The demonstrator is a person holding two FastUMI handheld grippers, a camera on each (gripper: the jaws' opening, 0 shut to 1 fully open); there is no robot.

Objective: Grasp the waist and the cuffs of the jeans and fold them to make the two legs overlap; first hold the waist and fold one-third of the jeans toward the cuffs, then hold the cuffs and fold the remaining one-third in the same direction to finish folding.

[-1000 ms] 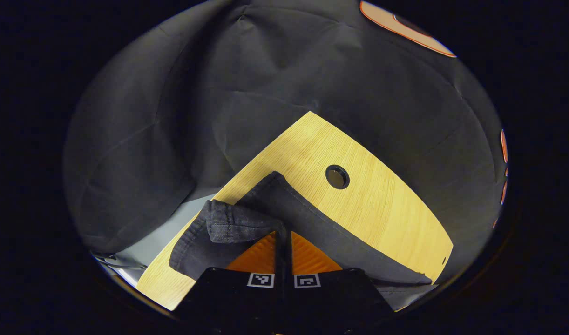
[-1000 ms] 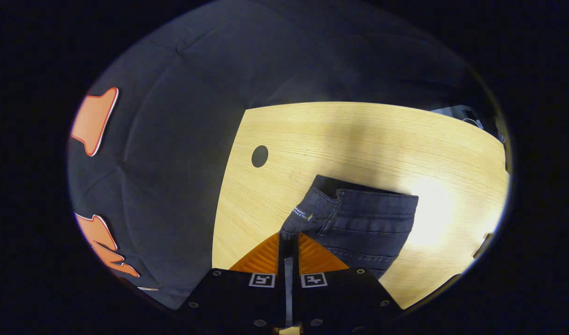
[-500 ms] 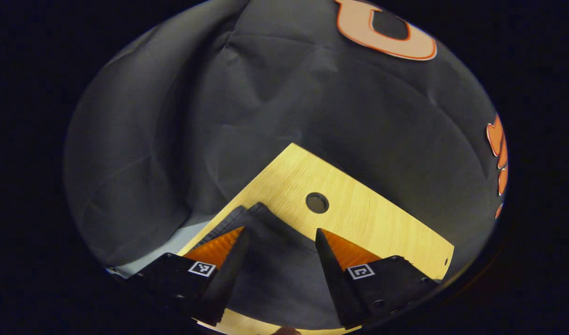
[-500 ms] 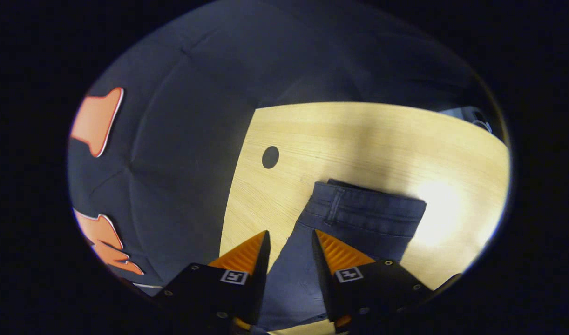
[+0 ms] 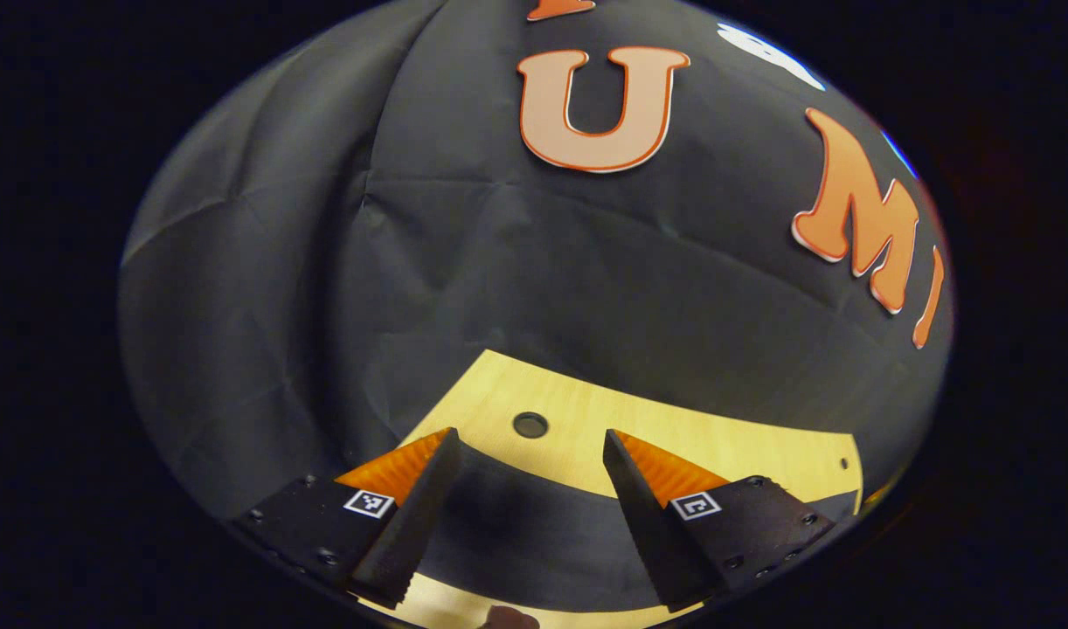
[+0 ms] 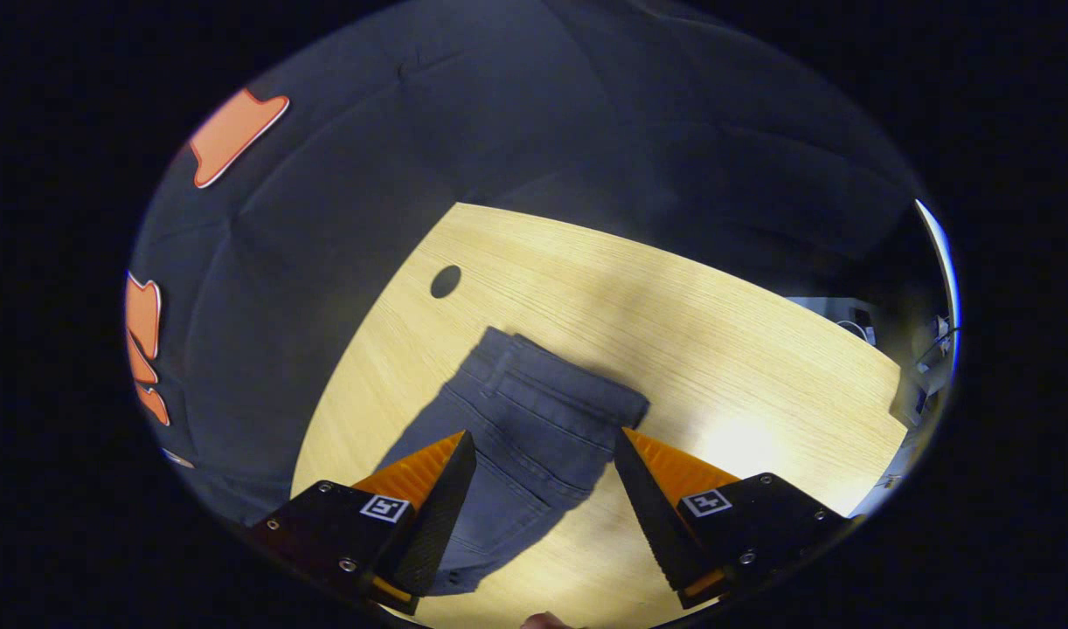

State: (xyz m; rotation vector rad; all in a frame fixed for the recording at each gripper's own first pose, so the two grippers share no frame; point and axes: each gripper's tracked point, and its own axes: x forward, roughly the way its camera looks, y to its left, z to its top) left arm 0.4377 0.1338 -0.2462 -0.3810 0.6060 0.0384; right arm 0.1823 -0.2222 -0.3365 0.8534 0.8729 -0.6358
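In the left gripper view, the jeans (image 5: 534,542) lie flat on the table (image 5: 674,437) as a dark band across the bottom of the picture, below and between the two fingers. Their far edge runs from just under the left fingertip toward the right, passing behind the right finger. A small round hole (image 5: 530,425) in the tabletop sits just beyond that edge, between the fingertips. The left gripper (image 5: 531,445) has its jaws wide apart, holding nothing; whether the fingers brush the cloth beneath them cannot be told. Behind the table hangs the booth's wall (image 5: 499,262).

In the right gripper view, the jeans (image 6: 534,428) lie folded on the table (image 6: 717,349), a grey-blue strip running from the lower left up toward the middle. The waist end, with its band and seams, points away from the camera and ends just short of the hole (image 6: 445,280), which lies up and to the left of it. The near part of the strip passes between the two fingers and partly under the left one; the right finger stands over bare wood just beside the cloth's right edge. The right gripper (image 6: 544,437) is also spread wide, gripping nothing, and appears raised above the jeans. A bright patch of light falls on the wood to the right of the cloth.
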